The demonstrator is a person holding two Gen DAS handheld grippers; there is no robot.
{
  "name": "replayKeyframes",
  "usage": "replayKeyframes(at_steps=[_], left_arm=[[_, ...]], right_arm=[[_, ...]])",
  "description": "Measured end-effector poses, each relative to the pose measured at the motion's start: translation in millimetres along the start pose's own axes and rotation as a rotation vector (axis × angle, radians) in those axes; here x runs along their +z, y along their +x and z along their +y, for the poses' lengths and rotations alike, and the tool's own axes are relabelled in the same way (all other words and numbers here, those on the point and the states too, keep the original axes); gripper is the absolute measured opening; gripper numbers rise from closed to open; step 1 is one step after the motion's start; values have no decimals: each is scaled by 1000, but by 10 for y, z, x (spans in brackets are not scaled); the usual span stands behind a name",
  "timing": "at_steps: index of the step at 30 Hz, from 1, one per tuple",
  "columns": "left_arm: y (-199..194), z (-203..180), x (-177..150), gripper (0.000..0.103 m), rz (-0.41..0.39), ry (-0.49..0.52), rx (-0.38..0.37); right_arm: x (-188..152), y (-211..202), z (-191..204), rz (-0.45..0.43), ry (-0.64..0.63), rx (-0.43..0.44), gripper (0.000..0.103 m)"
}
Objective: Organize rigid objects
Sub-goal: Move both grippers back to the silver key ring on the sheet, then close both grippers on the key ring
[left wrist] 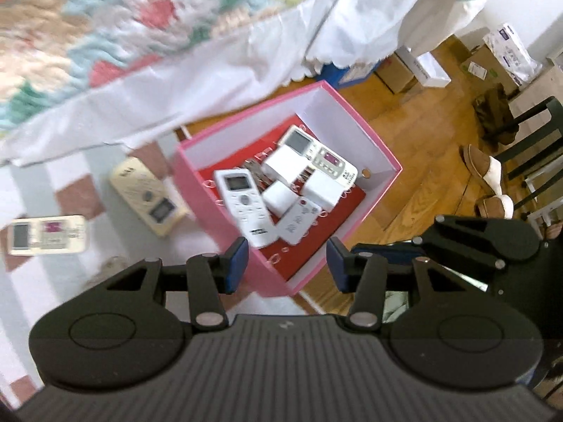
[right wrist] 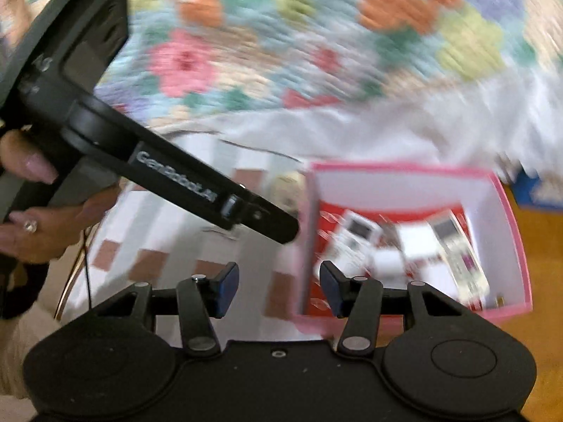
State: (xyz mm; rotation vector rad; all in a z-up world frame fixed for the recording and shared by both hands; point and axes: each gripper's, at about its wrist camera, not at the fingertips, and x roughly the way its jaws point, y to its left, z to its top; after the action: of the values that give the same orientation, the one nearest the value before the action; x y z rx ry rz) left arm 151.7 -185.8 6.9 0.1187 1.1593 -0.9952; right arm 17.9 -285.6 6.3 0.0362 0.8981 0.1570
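Note:
A pink box (left wrist: 207, 190) with a red bottom stands on the checked mat beside the bed. It holds several white things: a remote with a screen (left wrist: 242, 204), a longer remote (left wrist: 318, 154), a small remote (left wrist: 299, 219) and square adapters (left wrist: 285, 165). My left gripper (left wrist: 286, 263) hovers open above the box's near corner, nothing between its blue pads. On the mat left of the box lie a cream remote (left wrist: 147, 197) and a white remote (left wrist: 47, 235). My right gripper (right wrist: 279, 288) is open and empty over the box's (right wrist: 387, 190) left wall.
A bed with a floral quilt (left wrist: 105, 35) and white skirt runs behind the box. Right of the box is wooden floor (left wrist: 415, 176) with cardboard boxes (left wrist: 485, 66), slippers (left wrist: 482, 168) and dark chair legs (left wrist: 535, 133). A hand (right wrist: 31, 225) holds the left tool at upper left.

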Motion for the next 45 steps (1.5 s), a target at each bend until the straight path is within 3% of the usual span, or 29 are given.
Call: replayKeyframes(at_steps=[10, 14, 17, 22, 27, 33, 36, 39, 42, 43, 45], left_arm=[[-776, 719, -579, 49, -166, -98, 175], [-918, 1083, -753, 55, -220, -158, 200], [-900, 1332, -858, 56, -256, -221, 217], [-642, 1678, -981, 58, -296, -297, 233], [-243, 1949, -1145, 60, -308, -350, 195], [315, 2126, -1252, 60, -264, -379, 179], [544, 2219, -1281, 58, -254, -420, 171], [668, 2292, -1278, 58, -245, -447, 163], [755, 2391, -1312, 57, -238, -506, 120], [769, 2422, -1338, 57, -240, -538, 97], [762, 2468, -1370, 56, -248, -593, 49]], right_arm=[[129, 85, 639, -120, -252, 126, 69], [186, 326, 716, -158, -232, 185, 87], [216, 608, 796, -156, -201, 199, 87], [176, 1220, 903, -100, -249, 143, 87], [46, 1865, 774, -17, -147, 100, 85], [-142, 2431, 666, -33, -197, -19, 80], [-143, 2637, 561, -39, -162, -10, 77], [-154, 2754, 460, -48, -125, 18, 67], [-178, 2752, 470, -65, -145, 0, 40], [-169, 2730, 478, -52, -137, 17, 26], [-168, 2673, 506, -33, -106, 28, 26]])
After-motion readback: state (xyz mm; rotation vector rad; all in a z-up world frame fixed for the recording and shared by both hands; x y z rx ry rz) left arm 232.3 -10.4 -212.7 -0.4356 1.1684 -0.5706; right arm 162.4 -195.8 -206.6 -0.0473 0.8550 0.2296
